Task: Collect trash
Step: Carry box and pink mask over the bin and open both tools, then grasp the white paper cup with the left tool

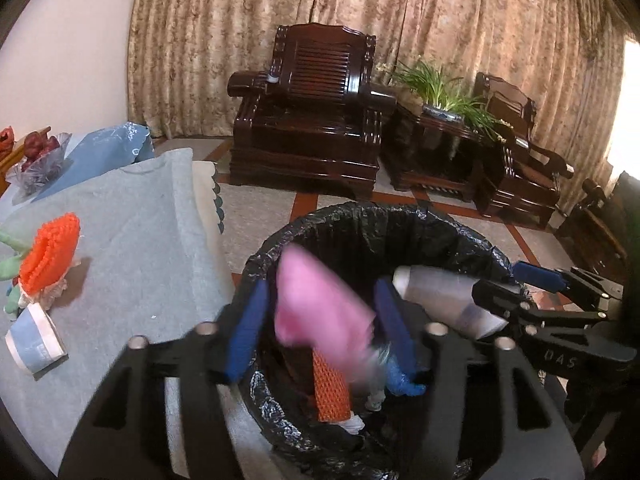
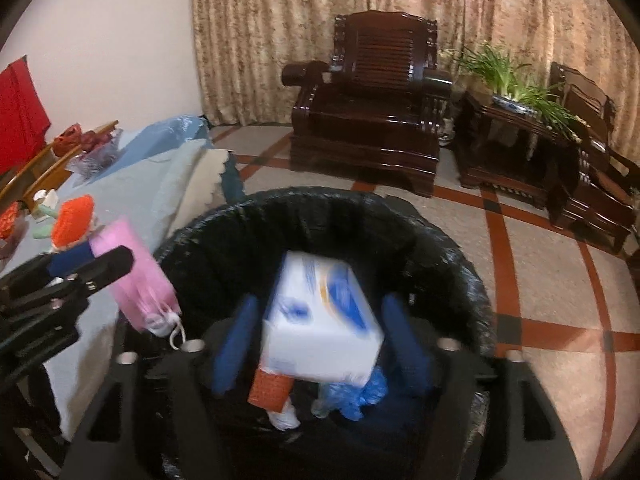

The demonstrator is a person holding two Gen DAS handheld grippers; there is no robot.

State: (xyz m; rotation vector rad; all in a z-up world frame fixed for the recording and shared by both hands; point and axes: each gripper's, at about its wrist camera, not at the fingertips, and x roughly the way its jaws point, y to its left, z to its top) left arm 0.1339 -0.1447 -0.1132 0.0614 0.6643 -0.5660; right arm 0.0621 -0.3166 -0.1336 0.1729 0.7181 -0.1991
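Landmark for all places: the bin (image 2: pixel 460 248), a round container lined with a black bag, standing on the tiled floor against the edge of the cloth-covered table (image 1: pixel 132 216).

Left gripper (image 1: pixel 320 328): over the bin's mouth, on the table side. Tongs spread; a pink packet (image 1: pixel 320 304) sits between the blue pads (image 1: pixel 246 332), motion-blurred, with visible gaps on both sides (pads not pressing it). In the right wrist view the same packet (image 2: pixel 136 276) hangs at the bin's rim beside the left gripper (image 2: pixel 80 264), a white drawstring dangling from its lower end.

Right gripper (image 2: pixel 320 340): also over the bin's mouth, on the side away from the table. Tongs spread wide; a white box with blue print (image 2: pixel 324 320) lies between the pads, blurred, clear of both.

Inside the bin, at the bottom: an orange mesh piece (image 1: pixel 330 392), crumpled blue plastic (image 2: pixel 356 396), a small white scrap (image 2: pixel 286 416).

On the table beside the bin: an orange knitted flower (image 1: pixel 48 256) and a pale blue tape roll (image 1: pixel 36 340).

Beyond the bin: dark wooden armchair (image 1: pixel 308 112), potted plant (image 1: pixel 440 92), curtain.
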